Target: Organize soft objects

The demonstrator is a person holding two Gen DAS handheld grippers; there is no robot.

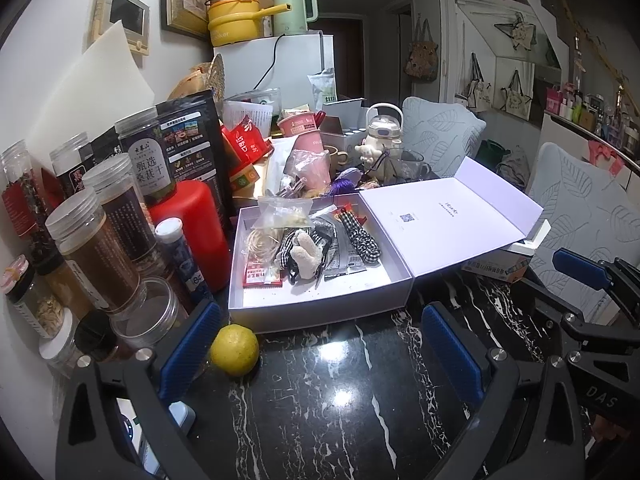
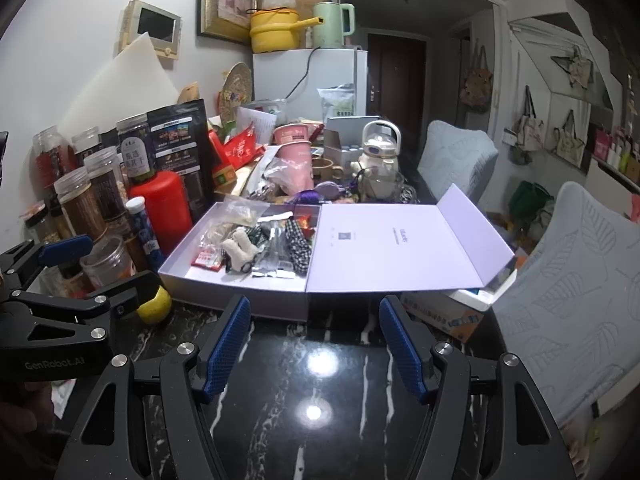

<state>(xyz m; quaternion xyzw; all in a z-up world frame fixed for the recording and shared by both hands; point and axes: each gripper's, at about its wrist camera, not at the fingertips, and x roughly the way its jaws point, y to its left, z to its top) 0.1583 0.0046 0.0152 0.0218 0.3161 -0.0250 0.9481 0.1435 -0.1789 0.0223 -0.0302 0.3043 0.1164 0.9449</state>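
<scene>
A white box stands open on the black marble table, its lid folded out to the right. Inside lie a cream plush toy, black-and-white gingham fabric pieces, foil and plastic packets and a red packet. My left gripper is open and empty, low over the table in front of the box. My right gripper is open and empty, in front of the box's hinge. Each gripper shows in the other's view.
A yellow lemon lies on the table beside my left gripper's left finger. Several jars, a red bottle and bags crowd the left. Cups, a kettle-shaped toy and clutter stand behind the box. Cushioned chairs stand to the right.
</scene>
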